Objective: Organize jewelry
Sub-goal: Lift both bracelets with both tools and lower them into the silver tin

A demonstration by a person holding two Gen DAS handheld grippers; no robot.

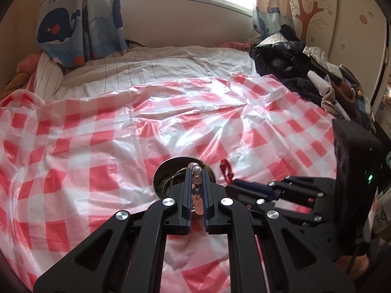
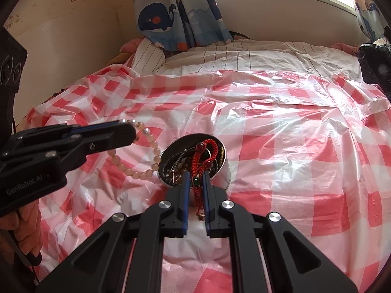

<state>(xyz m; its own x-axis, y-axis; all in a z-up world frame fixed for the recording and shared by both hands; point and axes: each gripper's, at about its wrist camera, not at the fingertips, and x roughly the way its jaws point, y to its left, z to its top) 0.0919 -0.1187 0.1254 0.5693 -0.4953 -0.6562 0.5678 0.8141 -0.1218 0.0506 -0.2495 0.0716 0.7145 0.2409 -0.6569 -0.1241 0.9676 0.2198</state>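
On the bed, in the middle of the red-and-white checked plastic sheet (image 2: 281,127), stands a small round metal tin (image 2: 193,162) heaped with jewelry, and both grippers work just over it. The left gripper (image 1: 197,171) is clamped on a pale beaded bracelet (image 2: 149,151); its loop hangs free beside the tin's left rim, clear of the sheet. The right gripper (image 2: 195,174) is pinched on a red corded bracelet (image 2: 207,151), whose far end still drapes over the tangle inside the tin.

To my eye this is the sorting-out step: two pieces are being drawn from the jumble, one per hand. The pale bracelet looks fully free; the red one may still be caught on the wire hoops below it. The next move calls for a slow lift of the red cord straight away from the tin, watching that nothing tags along, then laying each bracelet on open sheet well apart from the tin and from each other.
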